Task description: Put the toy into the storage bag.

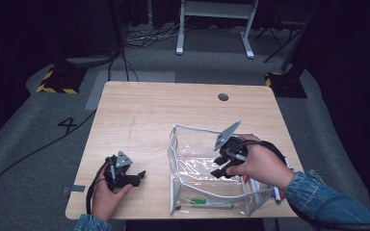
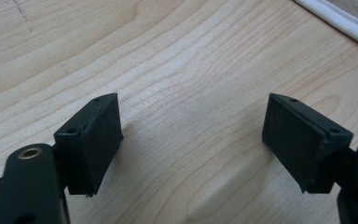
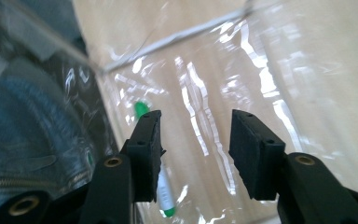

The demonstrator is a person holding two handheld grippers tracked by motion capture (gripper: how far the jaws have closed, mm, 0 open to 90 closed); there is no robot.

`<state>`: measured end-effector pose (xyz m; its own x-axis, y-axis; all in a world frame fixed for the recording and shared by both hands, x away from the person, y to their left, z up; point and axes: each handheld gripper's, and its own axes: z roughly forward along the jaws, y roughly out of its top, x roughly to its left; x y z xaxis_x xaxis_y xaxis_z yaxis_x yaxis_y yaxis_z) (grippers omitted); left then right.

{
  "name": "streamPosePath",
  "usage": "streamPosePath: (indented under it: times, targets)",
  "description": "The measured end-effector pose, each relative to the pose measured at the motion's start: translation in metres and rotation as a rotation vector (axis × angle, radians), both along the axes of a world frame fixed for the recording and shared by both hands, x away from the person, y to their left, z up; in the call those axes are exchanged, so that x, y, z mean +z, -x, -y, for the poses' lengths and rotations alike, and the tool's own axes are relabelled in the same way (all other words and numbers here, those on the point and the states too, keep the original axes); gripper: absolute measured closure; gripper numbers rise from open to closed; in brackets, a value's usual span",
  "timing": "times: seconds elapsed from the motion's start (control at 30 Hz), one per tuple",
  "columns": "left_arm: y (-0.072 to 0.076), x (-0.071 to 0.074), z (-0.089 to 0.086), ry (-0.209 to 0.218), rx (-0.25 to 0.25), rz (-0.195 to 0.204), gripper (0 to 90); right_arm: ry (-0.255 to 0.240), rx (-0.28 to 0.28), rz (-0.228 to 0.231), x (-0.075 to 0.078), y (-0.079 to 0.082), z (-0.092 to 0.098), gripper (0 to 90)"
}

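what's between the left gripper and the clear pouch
Only bare wooden table. In the high view the left gripper rests apart from the clear pouch, and the left gripper view shows just wood grain between its open jaws.

High view sits above my side of the table (image 1: 139, 103), facing forward and down, far enough to take in the whole top plus floor beyond. Left gripper view rides my left gripper (image 2: 193, 140), very close over bare wood at 7 o'clock of the table, pouch edge at its 1 o'clock. Right gripper view rides my right gripper (image 3: 196, 147), close, looking into the clear pouch (image 3: 242, 65). High view shares pouch (image 1: 200, 154), both grippers.
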<state>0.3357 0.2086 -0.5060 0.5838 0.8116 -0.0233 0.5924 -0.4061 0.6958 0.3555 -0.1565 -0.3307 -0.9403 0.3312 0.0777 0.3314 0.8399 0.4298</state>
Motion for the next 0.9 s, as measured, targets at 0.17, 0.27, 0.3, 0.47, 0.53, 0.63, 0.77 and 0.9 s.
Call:
streamPosePath:
  times: [0.17, 0.27, 0.3, 0.47, 0.53, 0.63, 0.77, 0.9]
  targets:
    - [0.000, 0.000, 0.000, 0.000, 0.000, 0.000, 20.0, -0.084, -0.110, 0.060, 0.022, 0.000, 0.031, 53.2]
    - [0.000, 0.000, 0.000, 0.002, 0.003, 0.000, 19.9, -0.130, -0.168, 0.098, 0.032, -0.001, 0.050, 53.6]
    - [0.000, 0.000, 0.000, 0.001, 0.003, 0.000, 19.9, -0.149, -0.198, 0.105, 0.036, 0.000, 0.057, 54.1]
    - [0.000, 0.000, 0.000, 0.002, 0.011, 0.004, 19.8, -0.234, -0.345, 0.164, 0.052, 0.003, 0.101, 57.5]
    - [0.000, 0.000, 0.000, 0.002, 0.011, 0.004, 19.7, -0.247, -0.411, 0.190, 0.053, 0.004, 0.122, 58.3]
    - [0.000, 0.000, 0.000, -0.001, 0.018, -0.002, 18.6, -0.245, -0.507, 0.220, 0.048, 0.005, 0.155, 58.8]
    - [0.000, 0.000, 0.001, -0.001, 0.024, -0.004, 17.0, -0.223, -0.619, 0.237, 0.034, 0.007, 0.196, 59.8]
    - [0.002, 0.000, 0.001, -0.003, 0.035, -0.010, 15.7, -0.196, -0.720, 0.232, 0.016, 0.010, 0.230, 61.4]
